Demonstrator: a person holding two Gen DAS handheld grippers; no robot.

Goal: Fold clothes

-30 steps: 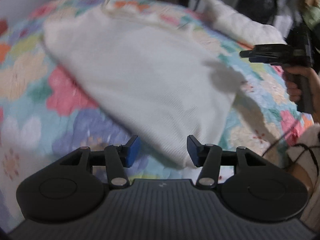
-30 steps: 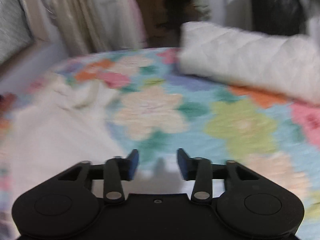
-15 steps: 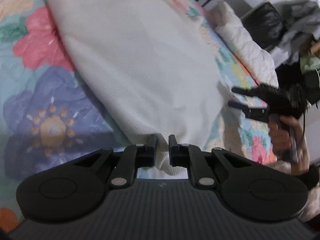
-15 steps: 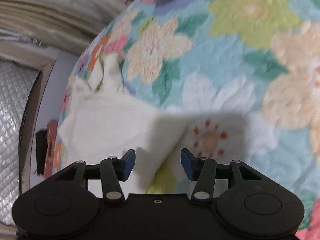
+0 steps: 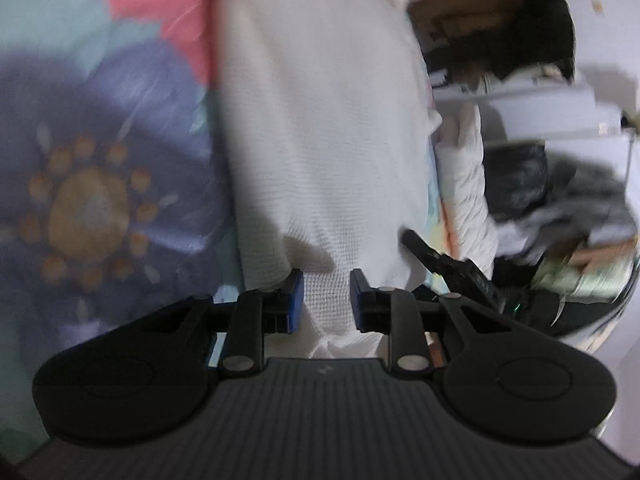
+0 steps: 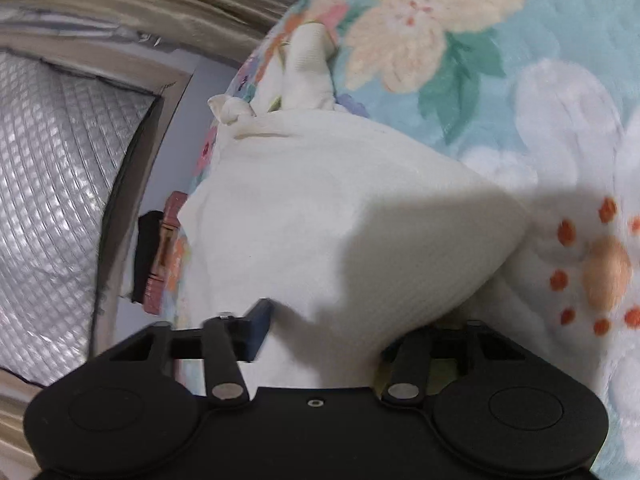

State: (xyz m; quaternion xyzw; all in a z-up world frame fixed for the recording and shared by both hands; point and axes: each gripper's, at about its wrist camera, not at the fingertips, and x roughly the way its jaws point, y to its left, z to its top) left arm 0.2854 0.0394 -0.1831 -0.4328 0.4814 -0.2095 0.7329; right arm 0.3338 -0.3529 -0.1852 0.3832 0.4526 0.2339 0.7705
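Both hand-held grippers, left [image 5: 326,300] and right [image 6: 340,328], moved astride the white garment [image 6: 320,220], jaws apart.

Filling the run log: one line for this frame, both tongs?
left tongs: around white garment hem, gap visible | right tongs: open, straddling garment edge | surface: floral quilt

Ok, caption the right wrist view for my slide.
Right claw open around the white garment corner on a floral quilt.
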